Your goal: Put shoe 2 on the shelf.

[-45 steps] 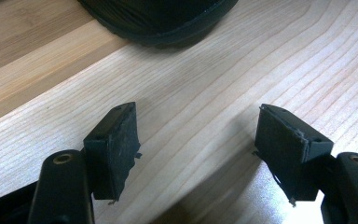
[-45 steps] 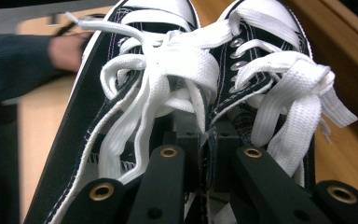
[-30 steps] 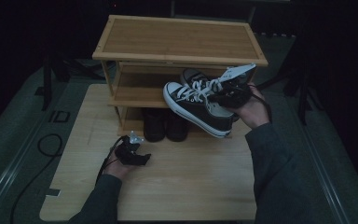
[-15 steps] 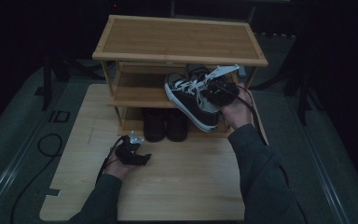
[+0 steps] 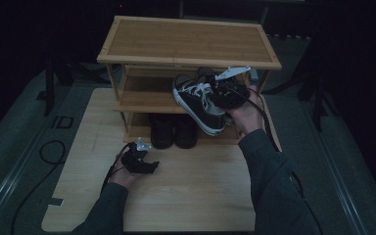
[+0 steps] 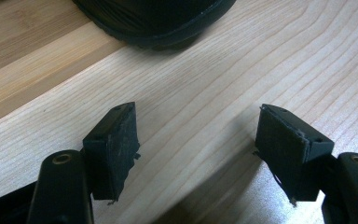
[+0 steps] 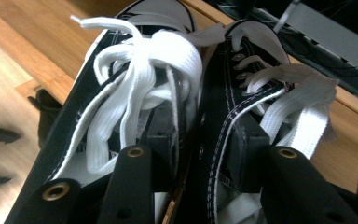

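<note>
Pale wooden board [image 5: 186, 196] lies nearest, and on it rests the left gripper [image 5: 139, 161], held in the person's left hand. In the left gripper view its pads [image 6: 114, 149] stand well apart over bare wood grain with nothing between them, and the rounded toe of a dark shoe [image 6: 154, 21] sits just ahead.

Farther on stands the bamboo shoe rack [image 5: 191, 41]. A pair of dark shoes [image 5: 174, 129] sits on its bottom shelf.

At the middle shelf, the right gripper [image 5: 227, 93] is at a pair of black canvas sneakers [image 5: 198, 103] with white laces, which sit side by side on the shelf's right part with toes overhanging the front edge. In the right gripper view one jaw reaches inside each sneaker [image 7: 135, 116], with the two inner walls between them. These jaws have just been opening; whether the pads still press on the canvas I cannot tell.
</note>
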The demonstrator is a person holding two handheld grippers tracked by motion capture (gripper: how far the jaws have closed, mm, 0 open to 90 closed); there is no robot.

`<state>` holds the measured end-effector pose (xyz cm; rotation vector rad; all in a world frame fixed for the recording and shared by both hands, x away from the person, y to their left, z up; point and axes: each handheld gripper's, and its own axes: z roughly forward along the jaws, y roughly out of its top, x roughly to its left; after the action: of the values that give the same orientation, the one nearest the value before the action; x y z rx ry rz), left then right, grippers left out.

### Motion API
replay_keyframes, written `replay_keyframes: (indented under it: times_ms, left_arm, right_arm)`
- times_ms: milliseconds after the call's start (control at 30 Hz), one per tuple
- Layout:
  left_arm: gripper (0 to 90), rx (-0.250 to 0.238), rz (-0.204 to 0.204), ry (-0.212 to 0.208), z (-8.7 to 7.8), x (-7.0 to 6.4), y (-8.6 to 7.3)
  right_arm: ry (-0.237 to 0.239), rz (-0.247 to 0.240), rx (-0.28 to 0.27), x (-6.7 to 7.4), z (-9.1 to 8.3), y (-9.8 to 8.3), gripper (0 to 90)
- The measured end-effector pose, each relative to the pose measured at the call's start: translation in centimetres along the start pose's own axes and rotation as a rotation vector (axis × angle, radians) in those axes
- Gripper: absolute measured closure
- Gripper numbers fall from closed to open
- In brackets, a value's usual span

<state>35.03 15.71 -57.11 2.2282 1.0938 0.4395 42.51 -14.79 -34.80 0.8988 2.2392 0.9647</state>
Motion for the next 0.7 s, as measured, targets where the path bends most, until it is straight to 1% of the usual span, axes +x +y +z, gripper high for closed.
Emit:
replay_keyframes:
  times_ms: [33, 67, 200, 233, 300, 333, 367, 433, 533, 633, 667, 700]
  left_arm:
    - [30.3, 0.0, 0.0, 0.0, 0.0, 0.0, 0.0]
    - [30.3, 0.0, 0.0, 0.0, 0.0, 0.0, 0.0]
    - [30.3, 0.001, 0.002, -0.001, 0.0, 0.0, 0.0]
    - [30.3, 0.001, 0.002, -0.001, 0.0, 0.0, 0.0]
    - [30.4, 0.002, 0.003, -0.001, 0.0, 0.0, 0.0]
    - [30.3, 0.002, 0.003, -0.001, 0.0, 0.0, 0.0]
    - [30.4, 0.002, 0.002, 0.0, 0.0, 0.0, 0.0]
    - [30.3, 0.001, 0.001, 0.001, 0.0, 0.0, 0.0]
    - [30.3, 0.0, -0.001, 0.002, 0.0, 0.0, 0.0]
    - [30.4, 0.001, -0.005, 0.005, 0.0, -0.1, 0.0]
    - [30.7, 0.002, -0.01, 0.009, 0.0, -0.1, 0.1]
    - [33.2, 0.007, -0.021, 0.019, -0.1, -0.1, 0.1]
  right_arm:
    - [0.013, -0.011, 0.005, -0.1, 0.0, 0.0, 60.4]
    - [0.019, -0.028, 0.011, -0.2, -0.1, 0.0, 60.5]
    - [0.037, -0.057, 0.032, -0.4, -0.3, 0.1, 59.0]
    - [0.042, -0.071, 0.038, -0.4, -0.3, 0.2, 58.9]
    - [0.042, -0.091, 0.054, -0.5, -0.6, 0.3, 58.8]
    - [0.03, -0.111, 0.056, -0.4, -0.8, 0.4, 58.8]
    - [0.03, -0.121, 0.061, -0.4, -1.1, 0.5, 58.9]
    - [0.033, -0.13, 0.07, -0.4, -1.5, 0.6, 58.9]
    - [0.054, -0.134, 0.066, -0.8, -2.0, 0.5, 59.5]
    - [0.062, -0.137, 0.057, -0.8, -2.2, 0.4, 60.5]
    - [0.075, -0.143, 0.047, -0.9, -2.5, 0.3, 63.1]
    - [0.085, -0.148, 0.017, -0.9, -3.1, 0.3, 64.7]
